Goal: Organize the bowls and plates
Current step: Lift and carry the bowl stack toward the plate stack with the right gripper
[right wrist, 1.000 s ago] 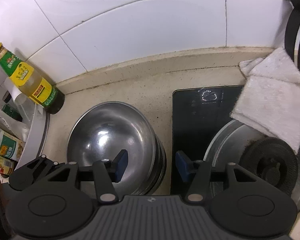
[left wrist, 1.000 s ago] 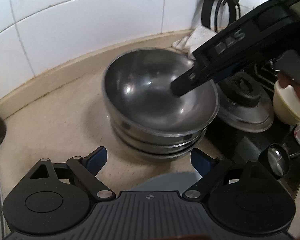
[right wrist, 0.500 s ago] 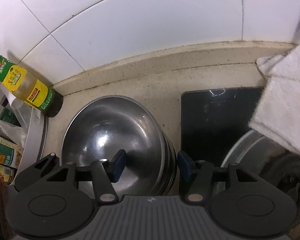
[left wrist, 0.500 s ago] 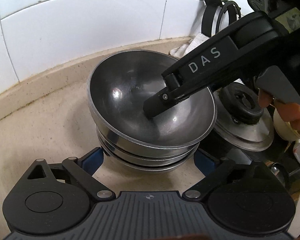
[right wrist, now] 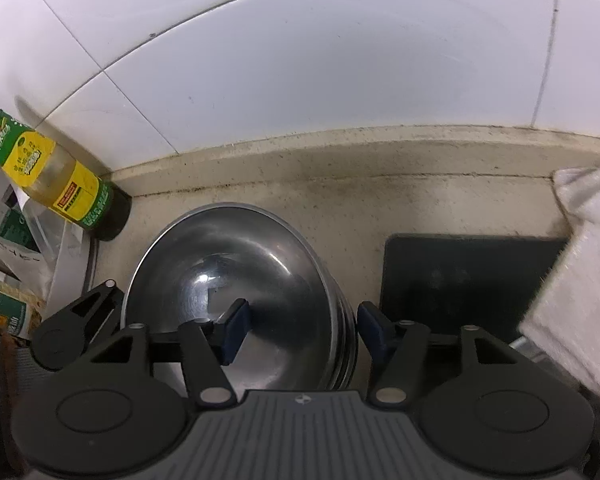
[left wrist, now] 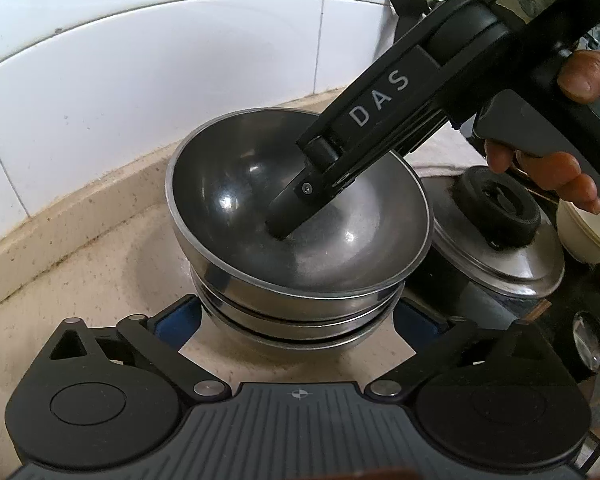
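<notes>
My right gripper (right wrist: 298,330) is spread wide, one finger inside the top bowl (right wrist: 236,280) and the other outside its right rim; the pads straddle the wall without pinching it. My left gripper (left wrist: 298,318) is likewise apart, its blue pads on either side of the base of the bowl stack (left wrist: 296,320), which sits on the beige counter (left wrist: 100,280) near the tiled wall (left wrist: 180,60).

Procedure, as I judge it: close the right fingers squarely on the rim wall, not at an angle, since polished steel slips. Use the left gripper to steady the lower bowls so that only the top one lifts.

Obstructions: a lidded pot (left wrist: 496,236) stands just right of the stack, on a black stovetop (right wrist: 460,276) with a white cloth (right wrist: 580,260) beyond. An oil bottle (right wrist: 56,180) stands to the left, against the wall.
</notes>
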Tool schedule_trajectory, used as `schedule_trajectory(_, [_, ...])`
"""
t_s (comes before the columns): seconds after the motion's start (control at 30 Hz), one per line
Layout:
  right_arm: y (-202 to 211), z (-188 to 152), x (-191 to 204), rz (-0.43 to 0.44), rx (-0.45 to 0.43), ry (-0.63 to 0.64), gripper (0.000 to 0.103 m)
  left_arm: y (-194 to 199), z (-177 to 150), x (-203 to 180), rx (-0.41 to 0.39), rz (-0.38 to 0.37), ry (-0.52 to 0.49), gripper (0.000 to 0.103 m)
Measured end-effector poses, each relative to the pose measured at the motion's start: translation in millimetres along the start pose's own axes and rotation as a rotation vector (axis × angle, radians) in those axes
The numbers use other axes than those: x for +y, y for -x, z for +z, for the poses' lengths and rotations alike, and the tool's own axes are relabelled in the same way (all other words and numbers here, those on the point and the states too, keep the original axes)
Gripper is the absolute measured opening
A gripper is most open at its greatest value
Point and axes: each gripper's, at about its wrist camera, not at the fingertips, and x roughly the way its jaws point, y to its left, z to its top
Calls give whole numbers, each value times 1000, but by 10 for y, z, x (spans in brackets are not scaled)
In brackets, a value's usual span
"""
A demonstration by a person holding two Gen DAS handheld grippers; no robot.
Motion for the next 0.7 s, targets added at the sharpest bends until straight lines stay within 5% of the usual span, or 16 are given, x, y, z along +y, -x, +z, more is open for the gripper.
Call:
schedule_trajectory(0.27, [-95,161,-139,81,10,-27,61,-36,5,112,-34,-20,13,103])
schedule_trajectory(0.7, [-86,129,-103,69,-28,32,58,-132,-7,17,-79,36,-8,103])
